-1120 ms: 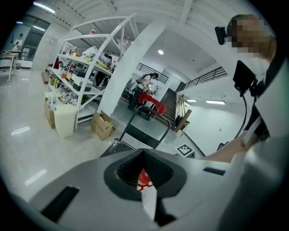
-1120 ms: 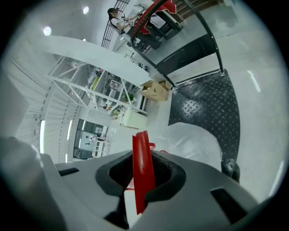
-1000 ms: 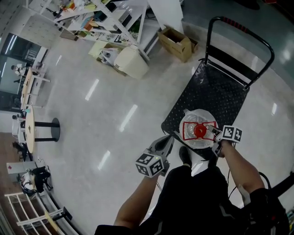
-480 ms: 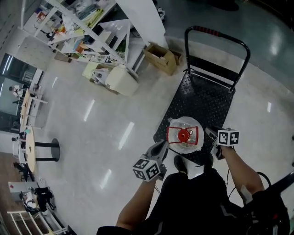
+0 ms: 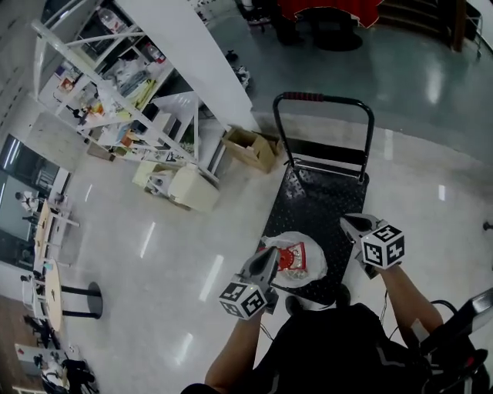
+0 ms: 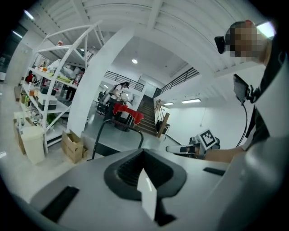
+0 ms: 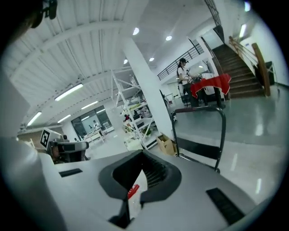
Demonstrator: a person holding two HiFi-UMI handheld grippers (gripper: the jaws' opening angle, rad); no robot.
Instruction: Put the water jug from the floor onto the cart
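The clear water jug [image 5: 308, 268] with a red cap stands on the near end of the black cart [image 5: 320, 196]. My left gripper [image 5: 269, 258] hangs just left of the jug, apart from it, jaws together. My right gripper [image 5: 348, 223] is above the cart's right edge, clear of the jug; its jaws have just been closing and are shut with nothing between them. In the left gripper view the left gripper [image 6: 143, 152] points at the cart handle [image 6: 118, 128], and the right gripper [image 6: 183, 148] shows beyond. The right gripper view shows the right gripper [image 7: 143, 155] and the handle [image 7: 198, 110].
A cardboard box [image 5: 250, 146], a white bin [image 5: 192, 188] and metal shelving [image 5: 123, 85] stand left of the cart beside a white pillar [image 5: 192, 54]. A round table [image 5: 50, 288] is at the far left. A red-draped table [image 5: 331, 11] stands beyond the handle.
The right gripper has left the jug's cap and risen to the right. The left gripper has lifted a little. The jug stays on the cart, and the head view now looks further forward.
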